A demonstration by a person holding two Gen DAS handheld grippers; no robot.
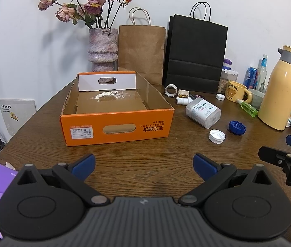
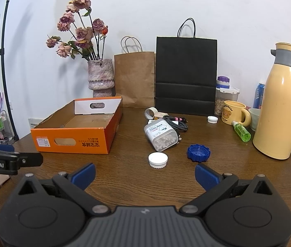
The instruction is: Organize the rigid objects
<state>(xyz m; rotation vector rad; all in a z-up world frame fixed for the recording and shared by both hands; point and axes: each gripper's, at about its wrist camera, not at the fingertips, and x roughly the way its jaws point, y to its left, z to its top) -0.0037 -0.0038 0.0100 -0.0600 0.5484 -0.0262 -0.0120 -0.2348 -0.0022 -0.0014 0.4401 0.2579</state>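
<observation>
Orange cardboard box (image 1: 116,111) sits empty on wooden counter (image 1: 145,160), at 12 o'clock from our left tongs (image 1: 144,165). We hold left tongs spread wide, nothing between blue pads. Right tongs (image 2: 145,175) likewise gape, gripping nothing. White cap (image 2: 158,159) lies at 12 o'clock just beyond right tongs; blue cap (image 2: 198,153) at 1 o'clock beside it. Clear cotton-swab container (image 2: 161,134) lies on side behind caps. Yellow thermos (image 2: 282,103) stands at 2 o'clock.
</observation>
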